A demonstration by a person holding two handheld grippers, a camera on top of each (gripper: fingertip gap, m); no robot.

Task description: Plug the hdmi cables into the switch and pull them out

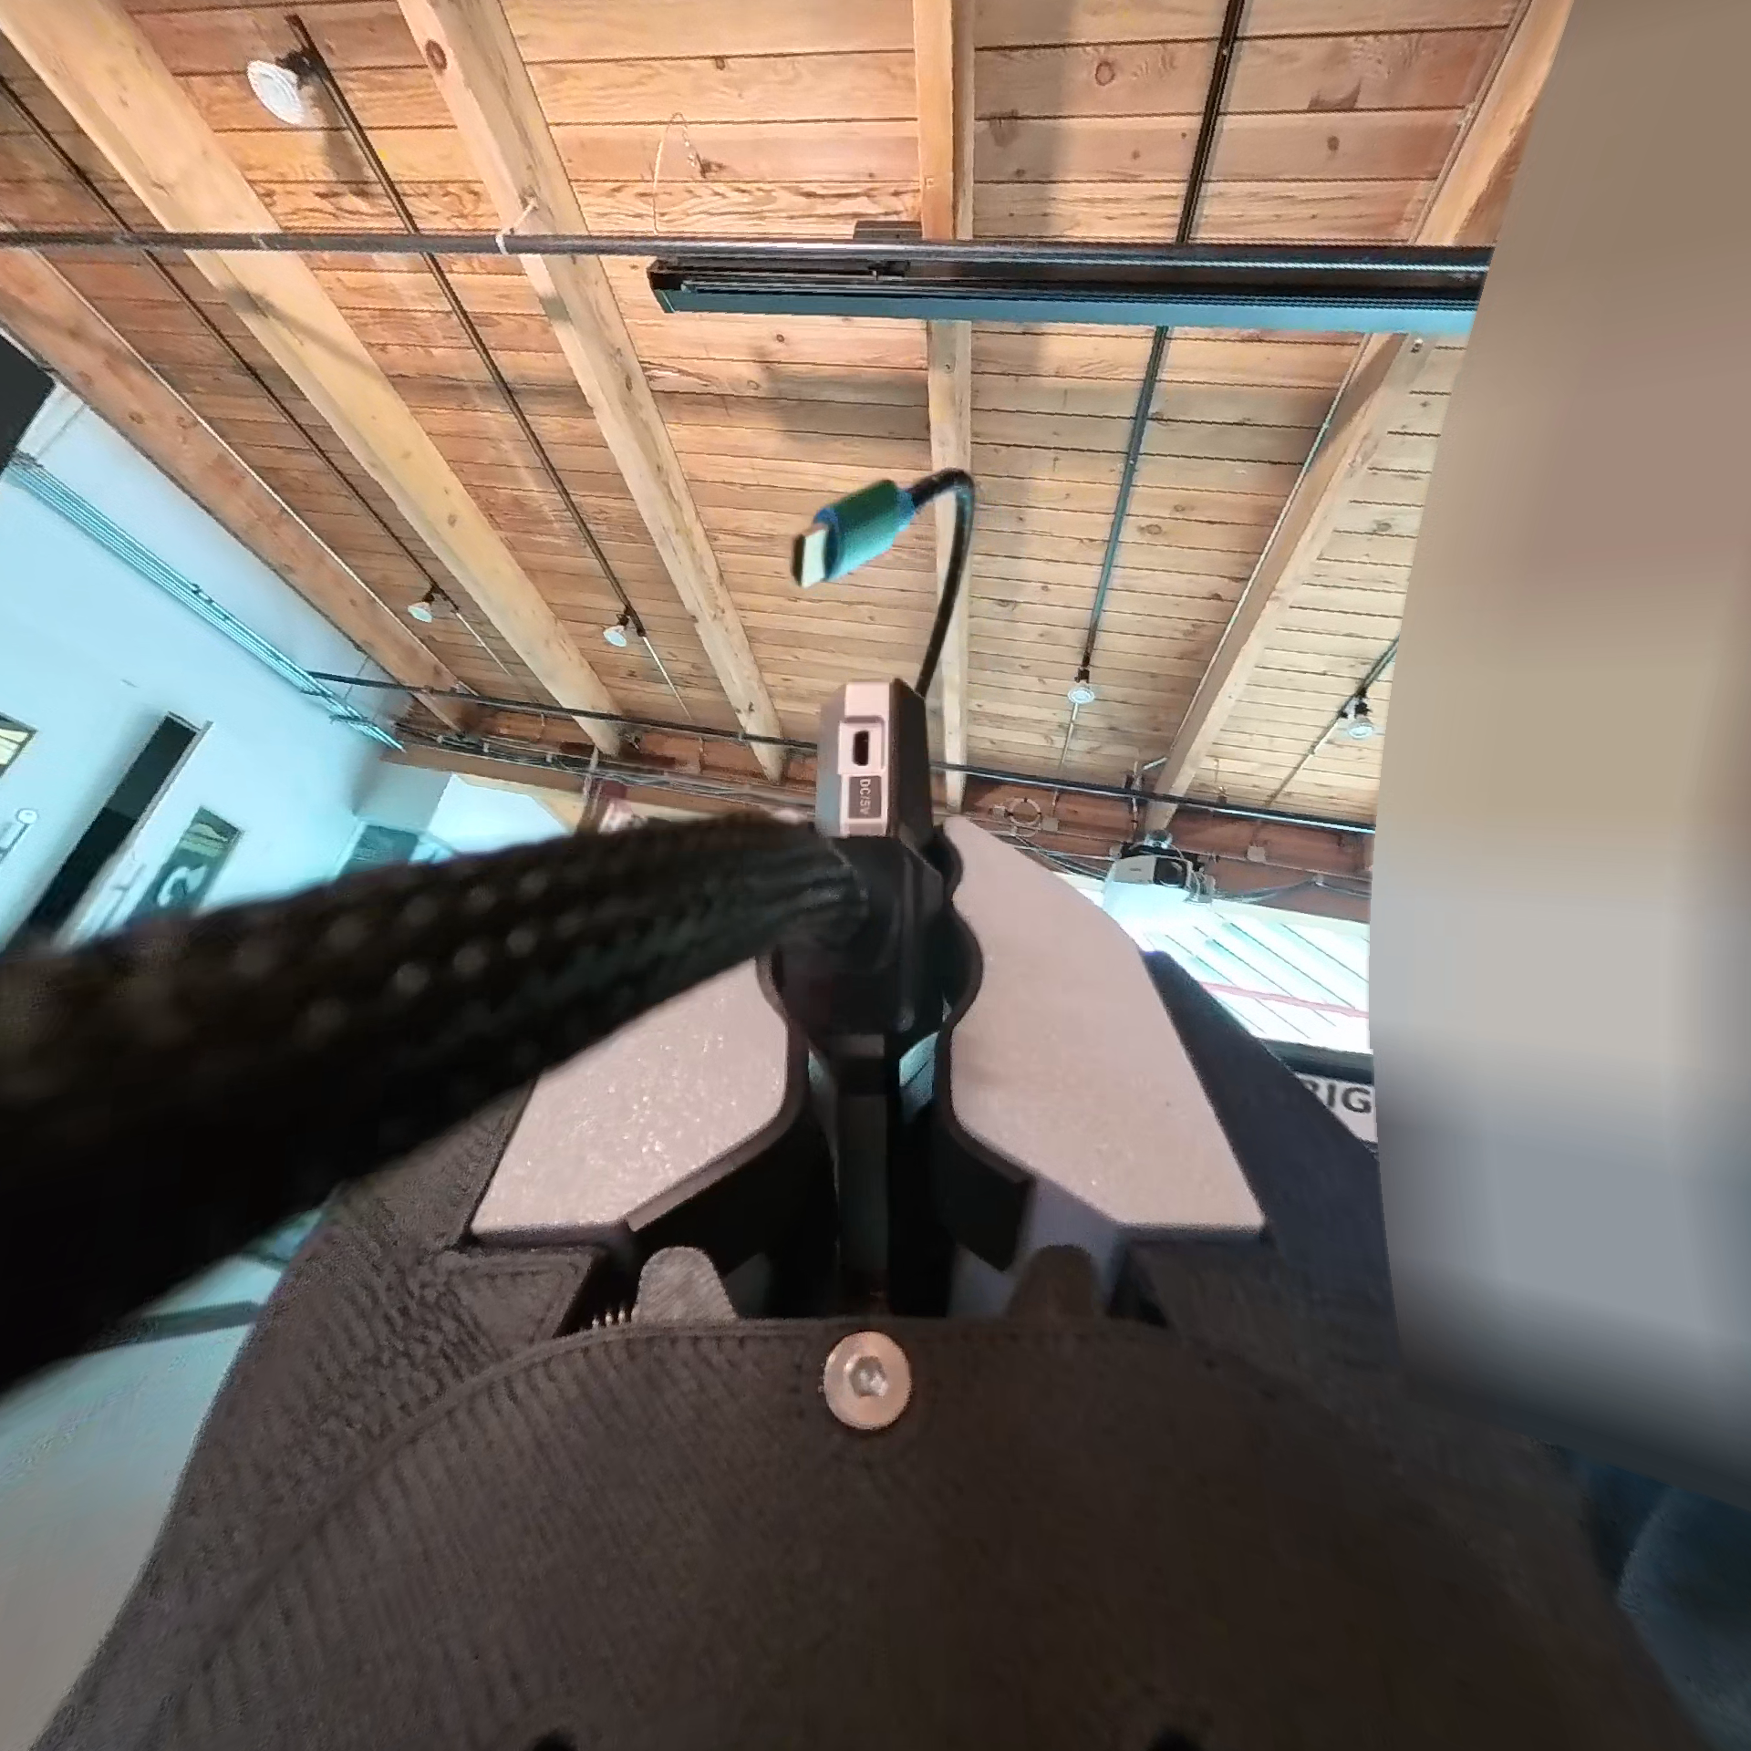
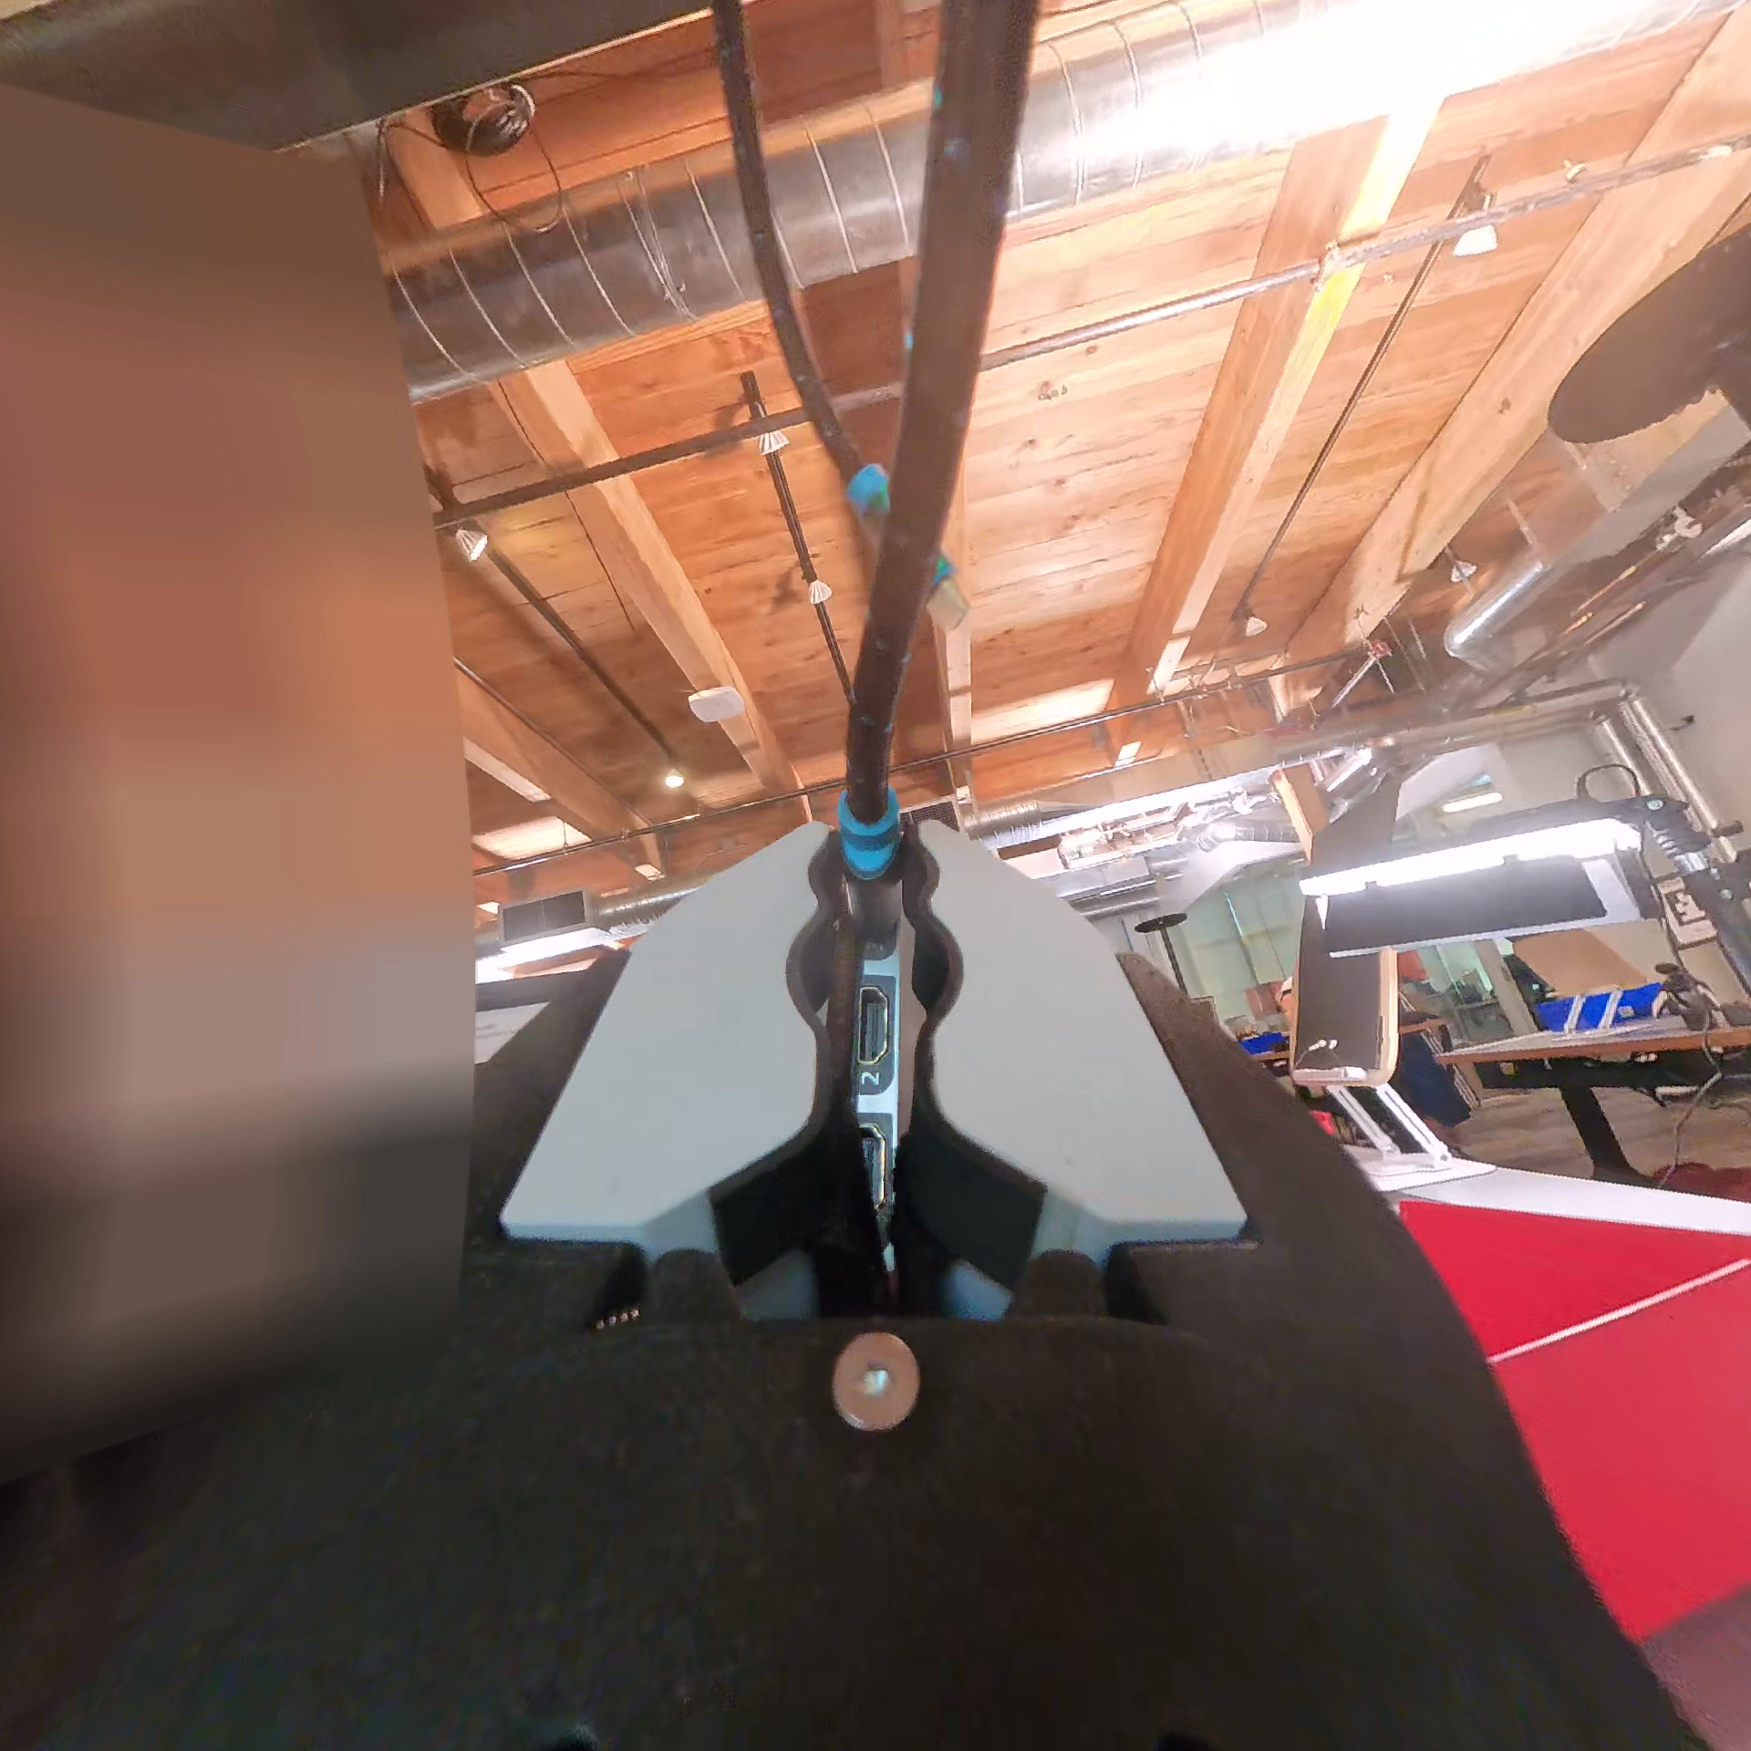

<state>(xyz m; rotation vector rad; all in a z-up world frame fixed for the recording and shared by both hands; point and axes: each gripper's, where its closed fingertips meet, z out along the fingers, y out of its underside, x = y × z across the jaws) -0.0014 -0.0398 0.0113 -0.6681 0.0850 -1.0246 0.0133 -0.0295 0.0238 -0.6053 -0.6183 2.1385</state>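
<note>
The left gripper (image 1: 876, 910) is squeezed tight on the grey switch (image 1: 864, 763), which sticks up past its fingertips. A thick black braided cable (image 1: 426, 985) meets the switch from the left, and a thin lead ends in a green plug (image 1: 853, 532) hanging free above. The right gripper (image 2: 874, 886) is closed on the switch (image 2: 876, 1033) too (two empty ports show between its fingers), near a blue-ringed cable (image 2: 910, 531) running up. Above both is a wooden ceiling (image 1: 1042, 142).

Both grippers (image 1: 876, 910) (image 2: 872, 910) upturned, clamped.
</note>
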